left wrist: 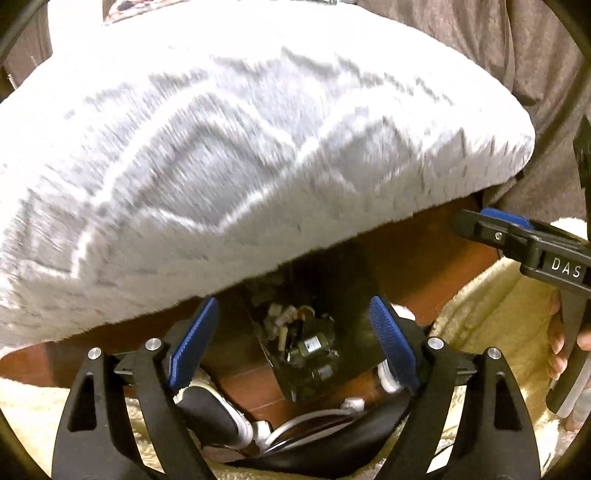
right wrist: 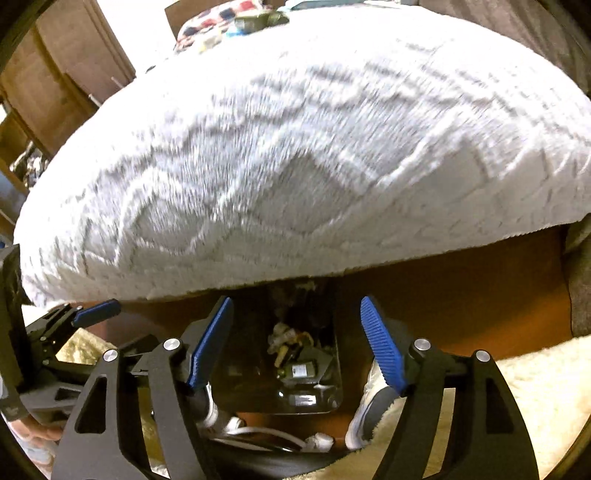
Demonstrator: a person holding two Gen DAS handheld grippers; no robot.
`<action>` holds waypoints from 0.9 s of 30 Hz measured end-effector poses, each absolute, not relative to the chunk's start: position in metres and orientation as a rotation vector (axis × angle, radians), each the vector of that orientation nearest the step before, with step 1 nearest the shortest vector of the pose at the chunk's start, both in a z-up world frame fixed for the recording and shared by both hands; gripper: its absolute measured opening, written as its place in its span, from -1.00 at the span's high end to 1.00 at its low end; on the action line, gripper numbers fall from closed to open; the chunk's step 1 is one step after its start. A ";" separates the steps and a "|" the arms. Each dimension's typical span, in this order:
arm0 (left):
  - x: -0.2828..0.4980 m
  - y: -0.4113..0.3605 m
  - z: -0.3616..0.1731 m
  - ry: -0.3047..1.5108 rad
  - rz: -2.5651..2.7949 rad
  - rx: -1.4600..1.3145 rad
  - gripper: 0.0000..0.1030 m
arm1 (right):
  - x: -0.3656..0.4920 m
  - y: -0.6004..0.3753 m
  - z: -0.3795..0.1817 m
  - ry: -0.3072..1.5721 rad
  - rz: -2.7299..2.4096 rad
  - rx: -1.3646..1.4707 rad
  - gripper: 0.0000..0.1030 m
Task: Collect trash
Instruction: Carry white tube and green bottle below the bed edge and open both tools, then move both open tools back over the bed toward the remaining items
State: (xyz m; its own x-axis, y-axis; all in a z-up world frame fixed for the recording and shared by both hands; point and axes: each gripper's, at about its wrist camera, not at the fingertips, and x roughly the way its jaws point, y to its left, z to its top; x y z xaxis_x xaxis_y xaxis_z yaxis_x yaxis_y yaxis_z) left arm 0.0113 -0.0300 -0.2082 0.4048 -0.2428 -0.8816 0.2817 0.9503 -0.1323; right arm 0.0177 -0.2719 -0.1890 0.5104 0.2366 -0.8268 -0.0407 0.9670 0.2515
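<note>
Both grippers stood with their blue-padded fingers spread wide and nothing between them: the left gripper and the right gripper each looked down over a dark bin on the reddish-brown floor.

Inside the bin lay the trash, a jumble of pale crumpled scraps above dark flattened wrappers with small light labels. It sat just below the edge of a large grey-white plush blanket, which filled the upper part of both views and overhung the bin.

Only the left wrist view showed the right gripper from the side, beside the bin, with the lettering "DAS" and a hand on its handle. Only the right wrist view showed wooden furniture beyond the blanket and a colourful patterned cloth at its far end, plus one blue finger of the left gripper beside the bin.

A white cable and sneakers lay near the bin, partly hidden by the fingers. A cream shaggy rug bordered the floor. The blanket was motion-blurred, and the bin's far rim was lost in shadow under it.
</note>
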 end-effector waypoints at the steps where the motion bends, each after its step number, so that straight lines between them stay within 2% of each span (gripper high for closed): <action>1: 0.011 -0.028 -0.203 1.094 -0.328 0.038 -0.54 | 0.017 -0.273 -0.186 1.014 0.167 0.211 -0.42; 9: 0.025 -0.016 -0.145 0.968 -0.273 0.055 -0.67 | 0.032 -0.281 -0.134 0.914 0.125 0.158 -0.48; 15: 0.052 -0.002 -0.119 0.925 -0.227 0.038 -0.68 | 0.059 -0.273 -0.112 0.860 0.121 0.120 -0.48; 27: 0.118 0.021 -0.078 0.860 -0.160 0.051 -0.68 | 0.119 -0.255 -0.094 0.819 0.139 0.030 -0.48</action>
